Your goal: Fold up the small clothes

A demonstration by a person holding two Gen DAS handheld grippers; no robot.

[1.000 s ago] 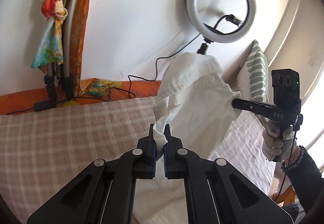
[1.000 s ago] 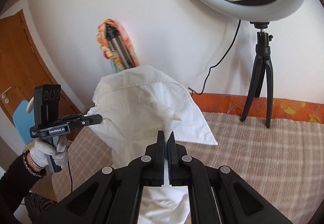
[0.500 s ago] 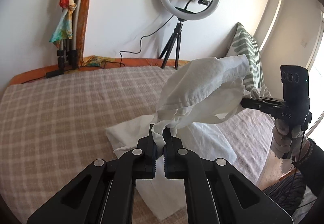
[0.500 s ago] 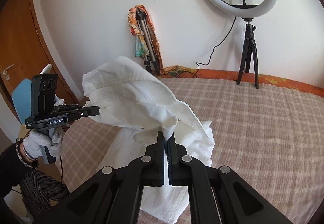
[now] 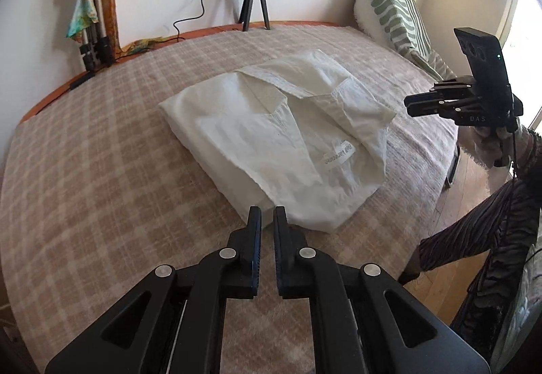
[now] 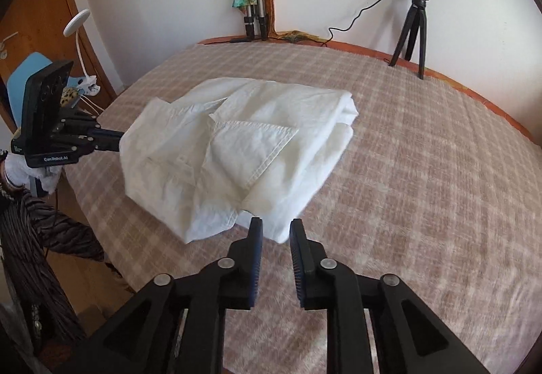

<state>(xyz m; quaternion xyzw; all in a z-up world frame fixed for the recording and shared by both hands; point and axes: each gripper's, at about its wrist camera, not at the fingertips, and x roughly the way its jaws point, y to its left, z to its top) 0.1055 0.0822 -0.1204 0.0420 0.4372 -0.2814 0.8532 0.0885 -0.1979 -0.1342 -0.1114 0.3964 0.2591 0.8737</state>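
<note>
1. Garment position: the white cotton shirt [image 5: 288,144] lies folded in a loose bundle on the bed with the beige checked cover [image 5: 101,171], collar uppermost, its printed neck label facing up.
2. My left tool [image 5: 267,216] points down at the near edge of the shirt. Its jaws stand pressed nearly together with a narrow gap, and no cloth shows between them.
3. My right tool [image 6: 276,228] points down at the near corner of the shirt. Its jaws are opening, and no fabric sits between the pads; the hem lies just beyond the fingertips.
4. In the right wrist view, my left tool appears at the left edge of the bed, its tip at the shirt's side; I cannot tell whether it touches.
5. Background: a white ring light on a black tripod [image 6: 415,18] stands at the far edge of the bed, against the wall.
6. A green-and-white patterned cushion [image 5: 389,1] leans at the right end of the bed.
</note>
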